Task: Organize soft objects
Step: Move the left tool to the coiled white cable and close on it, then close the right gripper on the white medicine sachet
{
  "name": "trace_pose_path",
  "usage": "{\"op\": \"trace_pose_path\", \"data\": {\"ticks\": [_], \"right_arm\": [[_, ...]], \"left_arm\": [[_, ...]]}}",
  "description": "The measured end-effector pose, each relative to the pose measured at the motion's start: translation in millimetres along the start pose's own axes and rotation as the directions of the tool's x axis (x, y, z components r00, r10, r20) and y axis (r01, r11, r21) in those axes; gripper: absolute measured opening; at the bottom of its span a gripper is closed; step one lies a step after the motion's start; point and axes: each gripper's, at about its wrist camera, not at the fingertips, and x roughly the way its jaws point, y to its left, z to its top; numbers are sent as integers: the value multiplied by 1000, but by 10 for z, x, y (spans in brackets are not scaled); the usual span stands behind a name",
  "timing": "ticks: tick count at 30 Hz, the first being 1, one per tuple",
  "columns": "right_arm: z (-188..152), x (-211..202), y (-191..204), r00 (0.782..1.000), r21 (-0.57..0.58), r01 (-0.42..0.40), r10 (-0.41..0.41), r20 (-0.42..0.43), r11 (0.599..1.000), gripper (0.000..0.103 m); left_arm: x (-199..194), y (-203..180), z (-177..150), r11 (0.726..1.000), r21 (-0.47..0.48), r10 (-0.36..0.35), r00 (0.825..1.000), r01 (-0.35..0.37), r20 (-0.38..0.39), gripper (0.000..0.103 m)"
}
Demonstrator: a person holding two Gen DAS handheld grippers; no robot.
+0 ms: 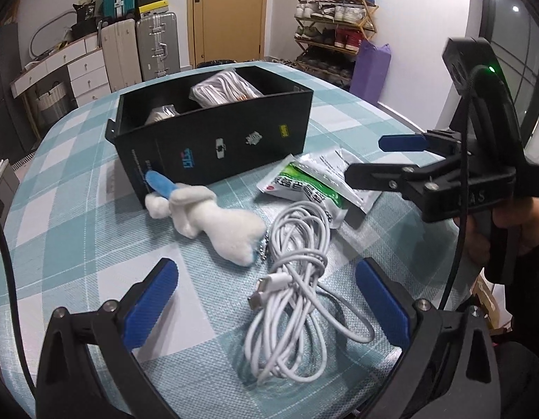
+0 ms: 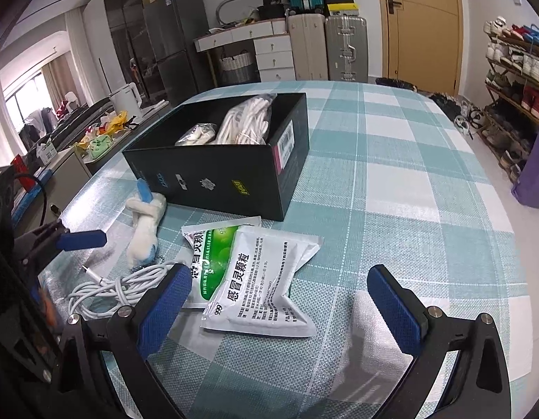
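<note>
A black box (image 1: 217, 136) (image 2: 213, 178) stands on the checked tablecloth and holds bagged white cords (image 1: 224, 87) (image 2: 245, 122). In front of it lie a white plush toy with a blue tip (image 1: 206, 216) (image 2: 143, 230), a coiled white cable (image 1: 297, 300) (image 2: 112, 286) and two medicine pouches (image 1: 314, 181) (image 2: 259, 286). My left gripper (image 1: 266, 300) is open and empty over the cable. My right gripper (image 2: 279, 307) is open and empty over the pouches; it also shows in the left wrist view (image 1: 367, 157).
The table (image 2: 409, 174) has a teal and white checked cloth. Suitcases (image 2: 346, 49), a white drawer unit (image 2: 272, 56), a yellow door and a shoe rack (image 2: 513, 80) stand around the room. A purple bag (image 1: 370, 66) is beside the table.
</note>
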Motion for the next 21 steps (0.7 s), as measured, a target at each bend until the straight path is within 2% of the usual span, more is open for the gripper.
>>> {"op": "trace_pose_path", "data": {"ticks": [3,6,8,10,12,14,16,21], "right_arm": [[-1,51,-3,1000,6,8,-8,-22,1000,102],[6,96,11,999,4,6,-6,-36,1000,101],[4,117,21,999,-1,1,-1,-41,1000,97],[4,158,24,999,1,-3,3,-53,1000,85],[2,202,15,998,7,-6,7,-68,1000,79],[1,206,14,998,7,-10,11,-66,1000,76],[-1,204,18,998,3,-20,20,-66,1000,70],[-4,203,45,998,-7,-26,26,-64,1000,64]], "left_arm": [[13,-53,-25,1000,28,-10,1000,11,-18,88],[23,-89,-44,999,44,-27,999,28,-30,79],[21,-106,-51,998,49,-46,998,47,-32,72],[30,-112,-53,997,52,-61,997,63,-41,63],[31,-118,-61,996,53,-70,996,73,-46,53],[32,-108,-64,996,50,-65,997,67,-49,49],[23,-89,-66,996,37,-75,996,76,-45,48],[29,-85,-62,997,32,-69,997,70,-41,45]]}}
